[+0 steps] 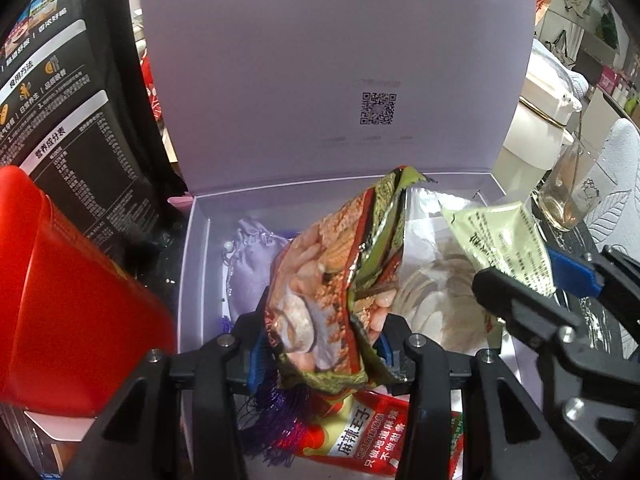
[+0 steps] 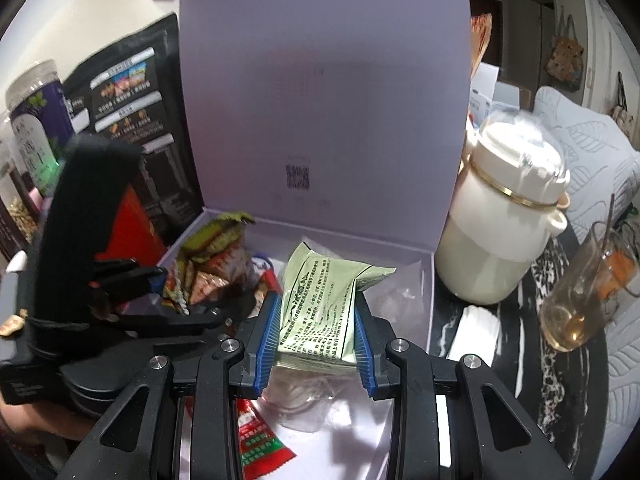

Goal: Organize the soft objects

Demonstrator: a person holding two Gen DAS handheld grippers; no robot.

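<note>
Blue-padded left gripper (image 1: 320, 354) clamps the crumpled food-print foil packet (image 1: 332, 276) and the right gripper (image 2: 316, 338) pinches the pale green paper sachet (image 2: 320, 312), both held above the open lilac cardboard box (image 2: 430, 300), seemingly so they drop inside beside the red snack pouch (image 1: 372, 436).

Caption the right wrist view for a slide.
Right gripper clamps a pale green packet over the open lilac box; left gripper holds a snack bag.
</note>
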